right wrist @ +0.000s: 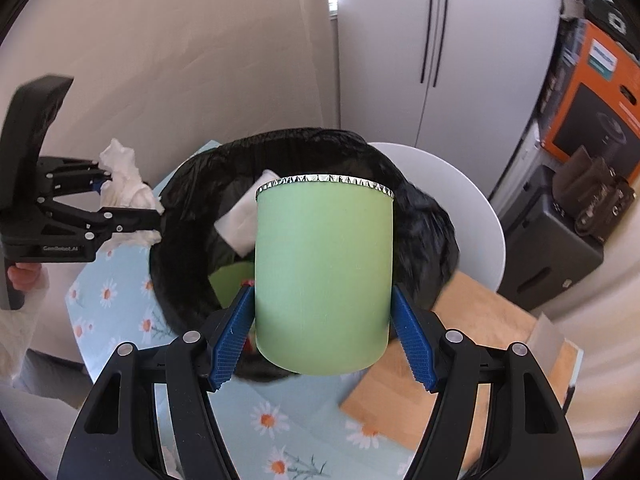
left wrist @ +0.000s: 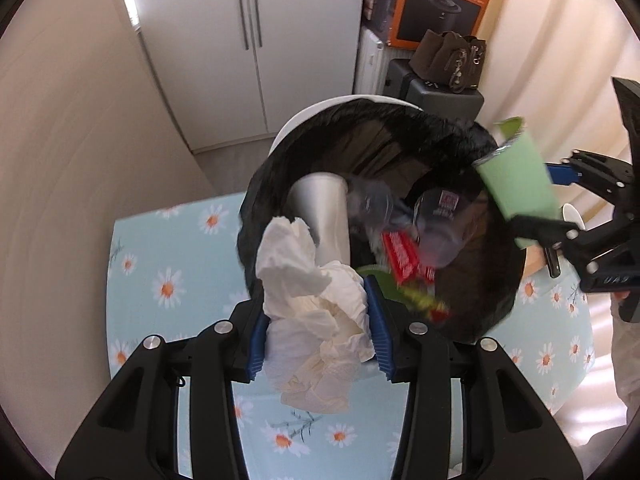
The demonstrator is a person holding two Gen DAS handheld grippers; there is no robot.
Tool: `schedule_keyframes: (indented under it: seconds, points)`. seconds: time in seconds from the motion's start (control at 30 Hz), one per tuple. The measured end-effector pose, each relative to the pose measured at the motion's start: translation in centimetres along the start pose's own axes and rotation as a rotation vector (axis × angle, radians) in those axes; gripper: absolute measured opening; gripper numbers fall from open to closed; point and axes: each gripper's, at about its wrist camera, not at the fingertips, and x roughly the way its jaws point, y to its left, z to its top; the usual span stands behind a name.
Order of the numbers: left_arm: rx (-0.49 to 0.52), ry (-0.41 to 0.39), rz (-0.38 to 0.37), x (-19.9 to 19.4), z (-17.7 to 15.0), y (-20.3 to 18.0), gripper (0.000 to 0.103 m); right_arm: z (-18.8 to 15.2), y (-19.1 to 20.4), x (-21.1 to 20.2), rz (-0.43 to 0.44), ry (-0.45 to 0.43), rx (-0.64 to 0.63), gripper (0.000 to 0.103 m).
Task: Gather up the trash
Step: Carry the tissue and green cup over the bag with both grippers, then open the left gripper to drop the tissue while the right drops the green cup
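A white bin with a black liner (left wrist: 460,136) stands past the table edge; it also shows in the right wrist view (right wrist: 420,216). Inside lie a white cup (left wrist: 324,212), clear plastic (left wrist: 440,220) and a red wrapper (left wrist: 404,256). My left gripper (left wrist: 318,316) is shut on a crumpled white tissue (left wrist: 316,300), held at the bin's near rim. My right gripper (right wrist: 323,332) is shut on a pale green cup with a foil rim (right wrist: 324,272), held over the bin's edge; the cup also shows in the left wrist view (left wrist: 516,176).
The table has a light blue daisy cloth (left wrist: 168,280). A wooden board (right wrist: 460,344) lies on it at the right. A white cabinet (left wrist: 248,40), an orange box (left wrist: 444,0) and a dark case with a brown bag (left wrist: 448,60) stand behind the bin.
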Motion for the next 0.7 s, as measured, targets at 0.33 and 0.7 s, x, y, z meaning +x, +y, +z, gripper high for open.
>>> schedule_keyframes:
  seconds: [0.33,0.7]
  points:
    - [0.061,0.017,-0.050,3.6,3.8,-0.7,0.045,2.1,-0.6,4.2,0.040,0.042,-0.013,0.064]
    - [0.127,0.064,-0.061,6.8,3.4,-2.1,0.050,2.0,-0.2,6.3,0.021,0.060,-0.045,0.066]
